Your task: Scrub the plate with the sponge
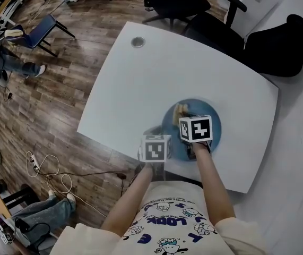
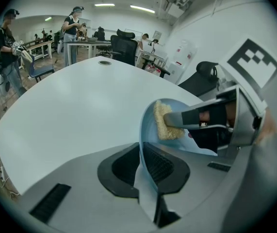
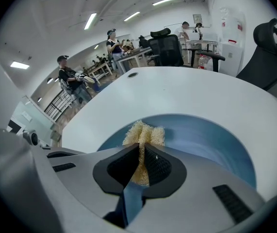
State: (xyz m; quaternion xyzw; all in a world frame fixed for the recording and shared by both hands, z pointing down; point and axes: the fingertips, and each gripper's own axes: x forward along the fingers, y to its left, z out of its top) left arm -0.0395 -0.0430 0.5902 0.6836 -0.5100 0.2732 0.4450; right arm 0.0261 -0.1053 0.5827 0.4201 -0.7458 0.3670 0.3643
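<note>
A round blue plate [image 1: 217, 125] lies on the white table [image 1: 140, 84] near its front edge. My left gripper [image 1: 160, 135] is shut on the plate's near left rim; in the left gripper view the plate [image 2: 148, 130] runs edge-on between the jaws of the left gripper [image 2: 142, 155]. My right gripper [image 1: 186, 116] is over the plate, shut on a yellow fibrous sponge [image 1: 181, 109]. The right gripper view shows the sponge [image 3: 144, 136] pinched between the jaws of the right gripper [image 3: 141, 155], its tuft against the plate [image 3: 211, 140]. The left gripper view shows the sponge [image 2: 166, 121] on the plate's inside face.
Black office chairs [image 1: 179, 1] stand beyond the table's far edge, another black seat [image 1: 278, 44] at the right. A round cable grommet [image 1: 137, 41] sits near the table's far corner. Cables [image 1: 45, 169] lie on the wooden floor at left. People [image 2: 7, 47] stand further off.
</note>
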